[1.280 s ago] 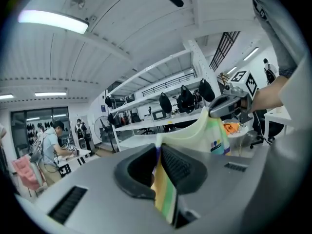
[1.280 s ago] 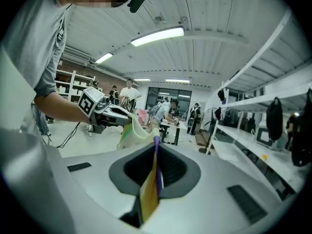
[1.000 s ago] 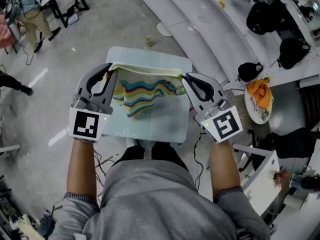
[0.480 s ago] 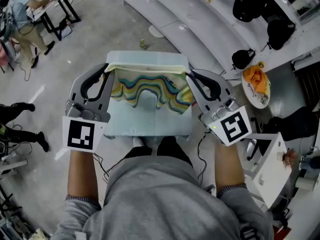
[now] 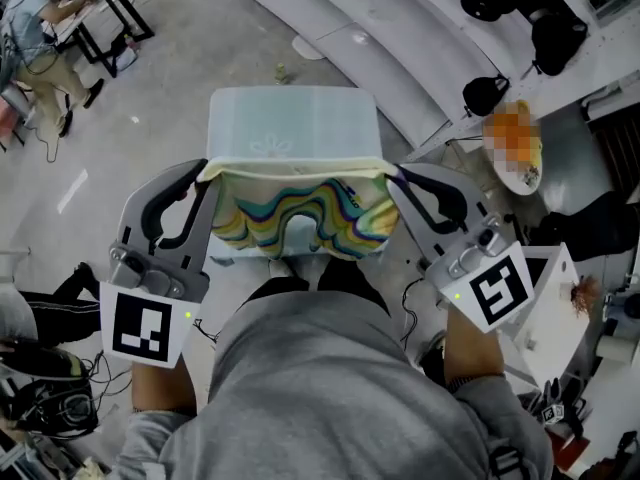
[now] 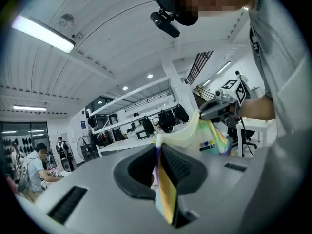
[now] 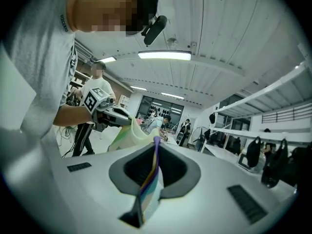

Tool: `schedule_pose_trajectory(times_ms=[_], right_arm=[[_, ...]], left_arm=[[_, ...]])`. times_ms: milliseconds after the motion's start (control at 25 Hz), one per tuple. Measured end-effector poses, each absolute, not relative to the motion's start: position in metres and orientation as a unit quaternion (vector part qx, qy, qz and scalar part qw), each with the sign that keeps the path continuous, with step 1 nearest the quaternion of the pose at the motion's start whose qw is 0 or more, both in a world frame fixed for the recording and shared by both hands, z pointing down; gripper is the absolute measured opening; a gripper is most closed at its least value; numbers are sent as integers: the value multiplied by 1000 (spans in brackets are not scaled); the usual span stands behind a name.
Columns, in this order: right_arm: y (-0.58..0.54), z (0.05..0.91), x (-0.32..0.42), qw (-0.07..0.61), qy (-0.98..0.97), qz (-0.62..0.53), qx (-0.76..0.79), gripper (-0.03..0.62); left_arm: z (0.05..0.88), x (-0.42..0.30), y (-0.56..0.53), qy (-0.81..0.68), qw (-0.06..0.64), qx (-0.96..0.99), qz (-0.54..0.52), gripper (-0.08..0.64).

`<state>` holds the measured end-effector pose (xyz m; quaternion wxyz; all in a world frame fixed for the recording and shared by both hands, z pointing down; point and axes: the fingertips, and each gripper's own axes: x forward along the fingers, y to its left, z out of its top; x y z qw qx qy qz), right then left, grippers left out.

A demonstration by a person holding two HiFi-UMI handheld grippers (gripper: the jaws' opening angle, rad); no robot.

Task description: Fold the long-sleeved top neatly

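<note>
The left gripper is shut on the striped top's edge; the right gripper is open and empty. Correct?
No: the right gripper is shut on the striped top too, as the right gripper view shows. The left gripper grips its edge, as stated.

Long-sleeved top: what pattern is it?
The top has wavy multicoloured stripes; clearest in the head view.

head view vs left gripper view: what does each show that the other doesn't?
Head view only: the pale blue table and the top's full wavy-striped front.
Left gripper view only: the left gripper with its jaws pinched shut on the top's edge, a small printed logo on the fabric, and the ceiling light.
Both: the top spanning across to the right gripper.
</note>
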<state>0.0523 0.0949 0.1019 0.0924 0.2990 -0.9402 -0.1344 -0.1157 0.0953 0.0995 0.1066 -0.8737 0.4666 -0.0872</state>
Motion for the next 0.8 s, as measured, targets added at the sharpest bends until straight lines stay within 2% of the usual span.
schedule_pose_trajectory(times_ms=[280, 520, 800], right_arm=[[82, 139, 55, 117, -939, -95, 309, 32], [50, 219, 65, 162, -936, -44, 308, 32], [-6, 300, 75, 196, -931, 10, 307, 34]], left_arm=[[138, -109, 85, 442, 74, -887, -110, 51], [214, -97, 56, 426, 41, -892, -149, 52], [287, -98, -4, 450, -18, -881, -143, 52]])
